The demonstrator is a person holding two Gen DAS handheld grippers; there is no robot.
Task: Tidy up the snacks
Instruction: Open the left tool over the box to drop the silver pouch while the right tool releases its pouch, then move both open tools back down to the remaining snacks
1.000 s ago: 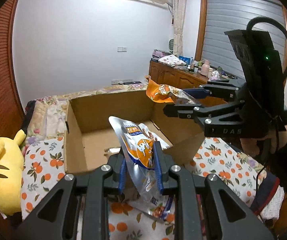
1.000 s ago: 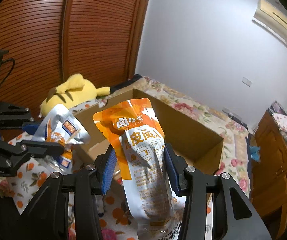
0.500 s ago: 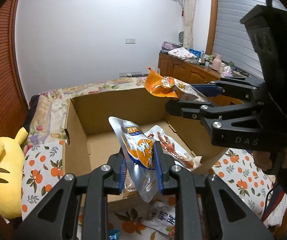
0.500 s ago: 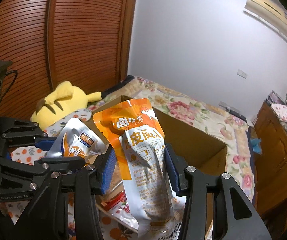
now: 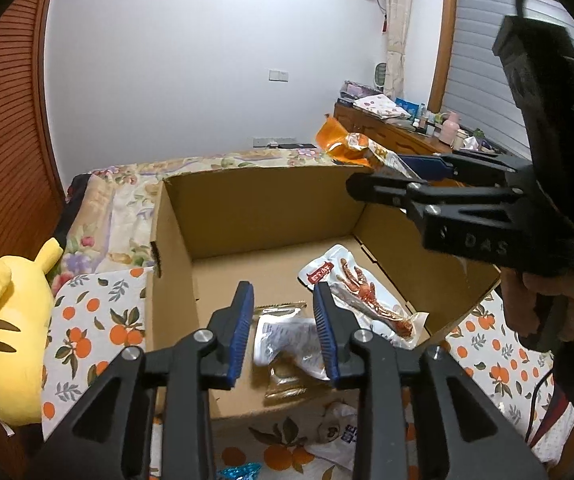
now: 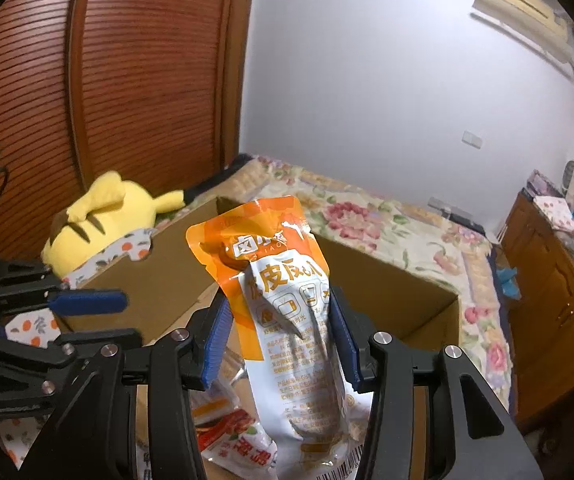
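**Second pouch poised over the box, first one just let go**

The left gripper (image 5: 283,322) has its blue pads spread apart with nothing between them; its jaws have just been opening, and the silver-and-white foil snack pouch (image 5: 287,340) lies below them on the floor of the open brown cardboard box (image 5: 247,216), beside a clear vacuum pack of red-brown chicken feet (image 5: 361,292). The right gripper (image 6: 281,336) pinches an orange-and-white snack pouch (image 6: 287,320) upright by its middle, held above the box's near side.

The step in hand looks like dropping this second pouch in. To do it well, I would carry the right gripper further over the bare cardboard floor, lower it inside the walls, and only then part the jaws, so the limp pouch lands flat instead of catching the rim. The left gripper should draw back clear first. More packets lie outside on the orange-print cloth (image 5: 87,320).
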